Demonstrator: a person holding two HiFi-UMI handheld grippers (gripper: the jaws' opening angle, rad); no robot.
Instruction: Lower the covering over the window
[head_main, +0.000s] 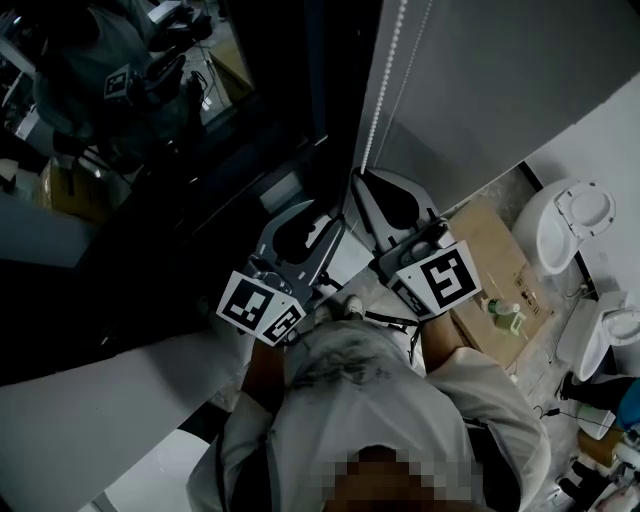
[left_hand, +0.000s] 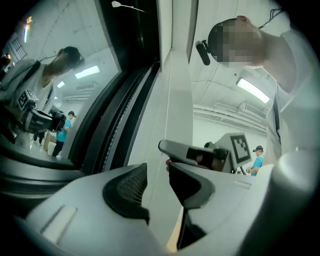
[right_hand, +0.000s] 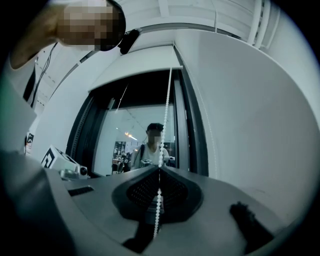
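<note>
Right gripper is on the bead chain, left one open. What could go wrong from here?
1. The right gripper pinches the thin bead chain only along the fingers' seam; a hard pull might let it slip.
2. The left gripper is open and empty; closing it off line could miss the chain or catch the window frame.
</note>
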